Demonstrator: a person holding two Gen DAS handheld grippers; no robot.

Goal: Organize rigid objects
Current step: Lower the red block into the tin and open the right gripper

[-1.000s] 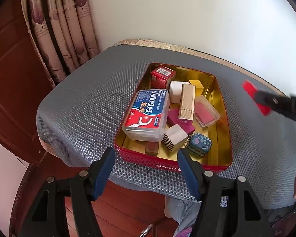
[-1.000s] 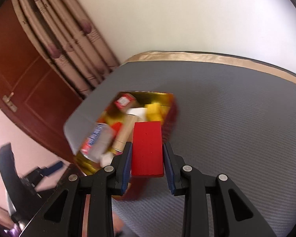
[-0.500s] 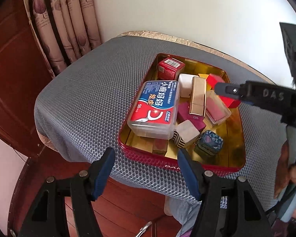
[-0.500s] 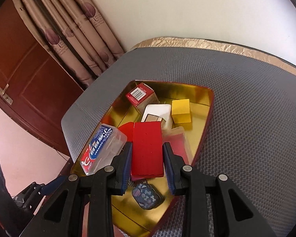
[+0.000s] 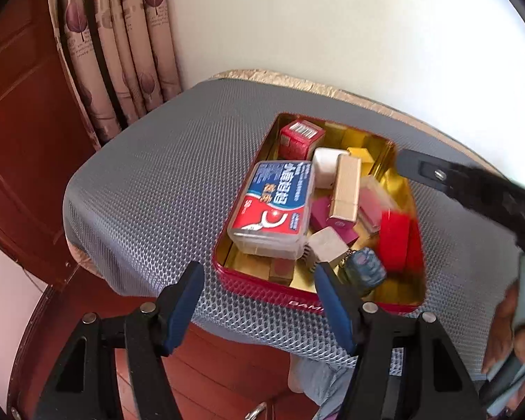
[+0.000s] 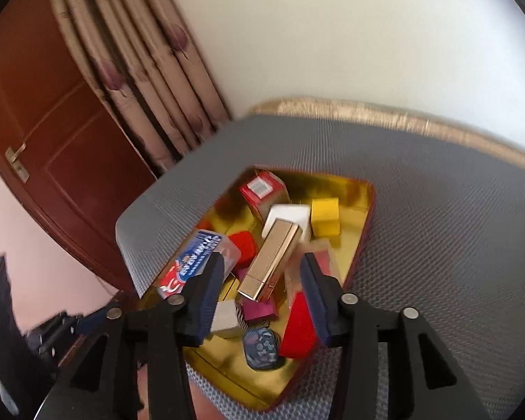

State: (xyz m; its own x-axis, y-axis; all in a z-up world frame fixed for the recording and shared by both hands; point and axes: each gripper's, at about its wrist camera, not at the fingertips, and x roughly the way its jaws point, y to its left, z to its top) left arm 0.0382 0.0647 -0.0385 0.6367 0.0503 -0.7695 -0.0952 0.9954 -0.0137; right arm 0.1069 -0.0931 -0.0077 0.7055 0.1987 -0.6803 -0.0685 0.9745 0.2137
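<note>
A red tin with a gold inside (image 5: 273, 288) sits on a grey mesh cushion and holds several small items. A red block (image 5: 395, 241) lies tilted against the tin's right wall; it also shows in the right wrist view (image 6: 299, 329). My right gripper (image 6: 262, 292) is open and empty just above the tin, over a gold case (image 6: 271, 260). Its arm (image 5: 472, 189) reaches in from the right in the left wrist view. My left gripper (image 5: 259, 301) is open and empty at the tin's near edge.
In the tin lie a clear floss box (image 5: 274, 206), a red carton (image 5: 299, 138), a white box (image 5: 327, 166), a yellow cube (image 6: 325, 217) and a blue patterned pouch (image 5: 364, 271). Curtains (image 5: 122, 45) and a wooden door (image 6: 52, 112) stand at the left.
My right gripper opened and let go of the red block, which now lies in the tin by its right wall. The left gripper stayed open near the tin's front.
</note>
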